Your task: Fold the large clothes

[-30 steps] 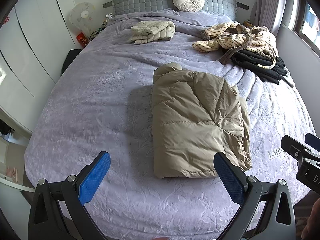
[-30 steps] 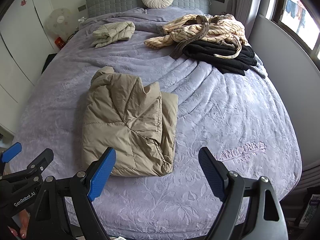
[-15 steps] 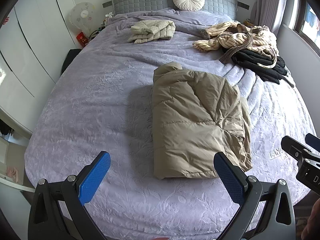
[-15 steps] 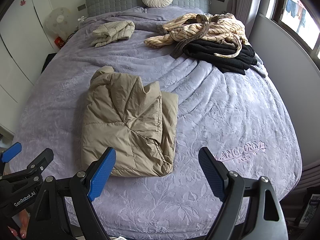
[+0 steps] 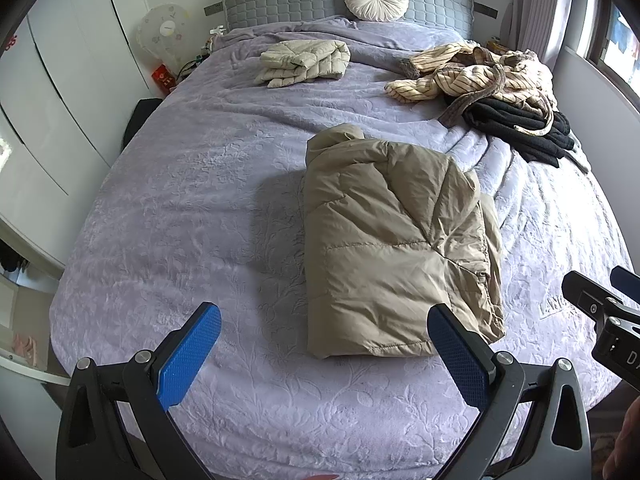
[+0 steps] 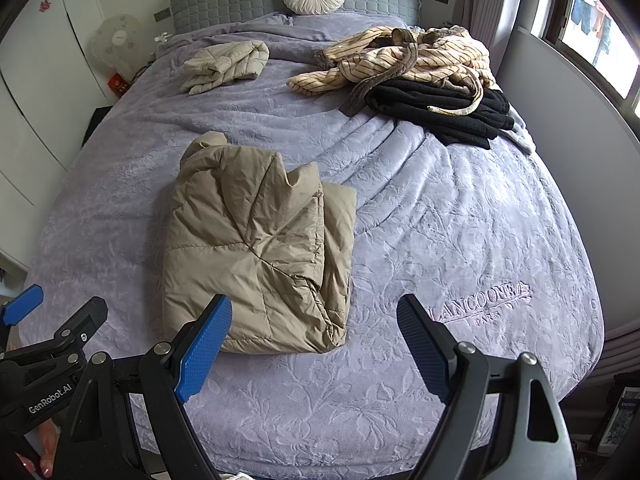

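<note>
Khaki down jacket lies folded mid-bed, both grippers hanging empty above the near edge.

Left wrist view: the left gripper (image 5: 324, 350) stands wide open with nothing between its blue pads, above the lilac bedspread (image 5: 180, 208); the folded khaki jacket (image 5: 396, 248) sits just beyond its right finger. Farther back are a smaller folded cream jacket (image 5: 304, 63) and an unfolded heap of a striped robe (image 5: 472, 74) on black clothing (image 5: 520, 128). Right wrist view: the right gripper (image 6: 314, 346) is likewise spread wide and holds nothing, the khaki jacket (image 6: 256, 244) past its left finger. The puffy fill looks springy and the shell slick, so I judge the fold could loosen or slide apart if it is lifted by one layer only.
</note>
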Demonstrator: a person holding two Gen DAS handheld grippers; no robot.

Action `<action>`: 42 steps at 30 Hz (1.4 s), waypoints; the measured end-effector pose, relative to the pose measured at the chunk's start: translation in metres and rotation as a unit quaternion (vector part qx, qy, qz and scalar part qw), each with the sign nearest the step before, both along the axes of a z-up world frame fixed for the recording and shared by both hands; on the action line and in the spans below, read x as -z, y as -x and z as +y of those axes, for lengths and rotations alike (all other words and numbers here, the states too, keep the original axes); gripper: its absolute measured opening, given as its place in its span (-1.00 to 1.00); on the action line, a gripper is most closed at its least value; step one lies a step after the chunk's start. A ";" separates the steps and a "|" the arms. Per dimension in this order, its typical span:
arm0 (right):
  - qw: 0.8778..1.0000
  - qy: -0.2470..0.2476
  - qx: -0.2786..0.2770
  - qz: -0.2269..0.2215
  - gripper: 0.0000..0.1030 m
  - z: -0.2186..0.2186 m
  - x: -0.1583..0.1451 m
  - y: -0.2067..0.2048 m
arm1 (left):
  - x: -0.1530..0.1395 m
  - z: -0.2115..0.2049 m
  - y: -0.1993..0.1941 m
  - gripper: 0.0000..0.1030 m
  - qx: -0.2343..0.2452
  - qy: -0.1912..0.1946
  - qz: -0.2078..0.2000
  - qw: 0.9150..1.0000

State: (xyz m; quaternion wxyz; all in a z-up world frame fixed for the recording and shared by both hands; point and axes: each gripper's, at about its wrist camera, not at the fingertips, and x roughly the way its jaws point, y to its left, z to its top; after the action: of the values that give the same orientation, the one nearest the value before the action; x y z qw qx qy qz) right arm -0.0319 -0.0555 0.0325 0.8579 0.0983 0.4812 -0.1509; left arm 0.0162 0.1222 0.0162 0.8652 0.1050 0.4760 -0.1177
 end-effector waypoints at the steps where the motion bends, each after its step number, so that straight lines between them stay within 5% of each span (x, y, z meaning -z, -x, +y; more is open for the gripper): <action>1: 1.000 0.000 0.000 0.000 0.68 0.000 0.000 0.000 | 0.001 0.000 -0.002 1.00 0.000 -0.001 0.000 1.000; 42: 1.000 -0.008 -0.007 0.007 0.68 0.002 -0.001 0.004 | -0.004 -0.005 0.000 1.00 0.019 0.003 -0.007 1.000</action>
State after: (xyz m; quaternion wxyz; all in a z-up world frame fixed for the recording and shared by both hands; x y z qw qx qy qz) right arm -0.0360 -0.0535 0.0336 0.8547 0.1003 0.4892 -0.1416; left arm 0.0159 0.1172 0.0197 0.8665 0.1120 0.4675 -0.1344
